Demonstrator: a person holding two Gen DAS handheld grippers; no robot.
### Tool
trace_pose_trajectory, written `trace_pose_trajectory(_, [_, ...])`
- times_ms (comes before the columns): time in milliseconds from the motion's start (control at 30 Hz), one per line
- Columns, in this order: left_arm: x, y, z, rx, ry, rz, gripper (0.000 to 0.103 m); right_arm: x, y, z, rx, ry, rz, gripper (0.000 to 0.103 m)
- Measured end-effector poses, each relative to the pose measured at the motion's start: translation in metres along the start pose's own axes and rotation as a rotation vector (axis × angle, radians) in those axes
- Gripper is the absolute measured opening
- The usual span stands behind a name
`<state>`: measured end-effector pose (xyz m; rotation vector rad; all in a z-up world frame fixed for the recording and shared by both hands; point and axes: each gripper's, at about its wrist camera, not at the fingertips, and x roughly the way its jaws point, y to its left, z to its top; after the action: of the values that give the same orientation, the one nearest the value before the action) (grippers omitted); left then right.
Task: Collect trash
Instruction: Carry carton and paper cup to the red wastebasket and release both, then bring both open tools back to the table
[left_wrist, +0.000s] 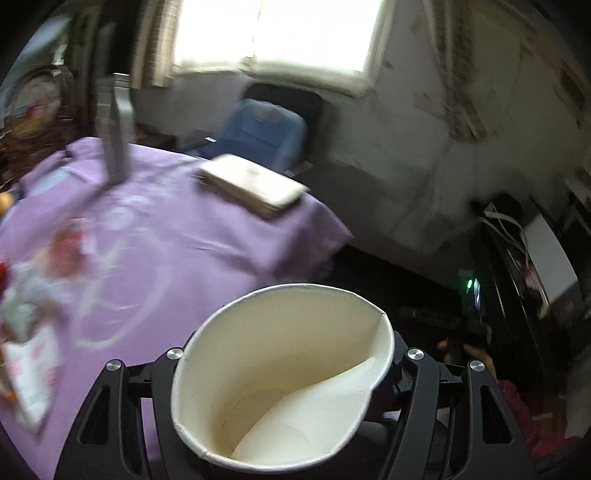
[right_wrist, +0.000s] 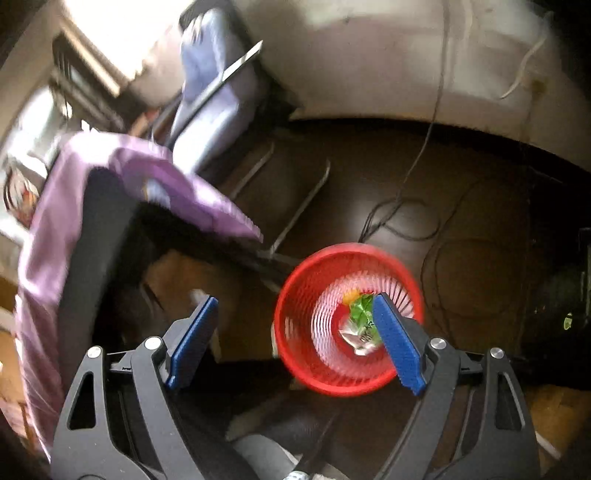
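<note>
My left gripper is shut on a white paper cup, dented on its right side, held at the near right edge of the purple-clothed table. Crumpled wrappers lie blurred on the cloth at the left. My right gripper is open and empty, its blue pads wide apart, above a red mesh bin on the dark floor. A green and silver wrapper and something orange lie inside the bin.
A tan book and a grey upright object sit on the table. A blue chair stands beyond it, also in the right wrist view. Cables lie on the floor. The tablecloth corner hangs left of the bin.
</note>
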<state>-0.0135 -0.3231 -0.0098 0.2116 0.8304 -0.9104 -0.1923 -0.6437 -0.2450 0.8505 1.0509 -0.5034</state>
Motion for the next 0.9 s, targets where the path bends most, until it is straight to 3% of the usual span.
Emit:
trace_pose_trajectory(133, [0.062, -0.046, 0.010, 0.073, 0.089, -0.074, 0.067, -0.035, -0.024, 0.010, 0.085, -0.097, 0.041, 0.085])
trace_pose_trajectory(300, [0.155, -0.112, 0.019, 0.163, 0.215, -0.158, 0.077, -0.052, -0.043, 0.009, 0.131, -0.144, 0.044, 0.085])
trace_pose_trajectory(400, [0.191, -0.135, 0.017, 0.190, 0.263, -0.135, 0.090, -0.055, -0.050, 0.010, 0.139, -0.145, 0.039, 0.085])
trace_pose_trajectory(467, [0.207, -0.141, 0.017, 0.190, 0.272, -0.104, 0.090, -0.058, -0.053, 0.008, 0.137, -0.145, 0.045, 0.085])
trace_pose_trajectory(633, [0.196, -0.128, 0.021, 0.182, 0.233, -0.057, 0.095, -0.066, -0.049, 0.007, 0.113, -0.161, 0.067, 0.085])
trace_pose_trajectory(900, [0.134, -0.086, 0.027, 0.153, 0.117, 0.114, 0.096, -0.087, -0.011, 0.003, 0.019, -0.198, 0.115, 0.085])
